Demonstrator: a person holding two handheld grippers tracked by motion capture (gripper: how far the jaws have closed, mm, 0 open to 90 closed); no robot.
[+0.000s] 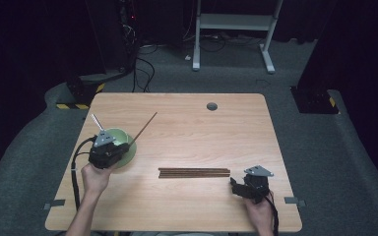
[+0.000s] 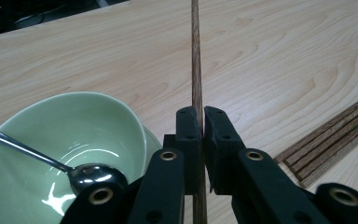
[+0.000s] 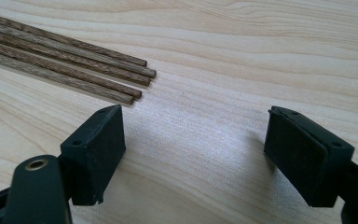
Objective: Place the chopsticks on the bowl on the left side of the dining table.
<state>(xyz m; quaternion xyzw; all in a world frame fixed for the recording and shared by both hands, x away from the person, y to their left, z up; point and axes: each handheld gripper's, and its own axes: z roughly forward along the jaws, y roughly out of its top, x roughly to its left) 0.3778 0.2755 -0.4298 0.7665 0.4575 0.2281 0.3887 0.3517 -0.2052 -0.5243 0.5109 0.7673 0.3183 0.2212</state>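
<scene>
From the high view, the left hand-held gripper (image 1: 119, 148) hangs over the near rim of a green bowl (image 1: 123, 142) at the desk's (image 1: 202, 123) left side, clenched on one brown chopstick (image 1: 144, 127) whose long axis slants up and away to the right. A bundle of chopsticks (image 1: 194, 172) lies flat, running left to right, just beside the right hand-held gripper (image 1: 234, 186).

The left gripper view shows the chopstick (image 2: 196, 70) pinched between the jaws, pointing straight ahead, with a metal spoon (image 2: 81, 173) resting inside the bowl (image 2: 37, 140).

In the right gripper view the right hand-held gripper (image 3: 193, 154) stands released over bare desk, the bundle's (image 3: 74, 70) ends just ahead at the left.
</scene>
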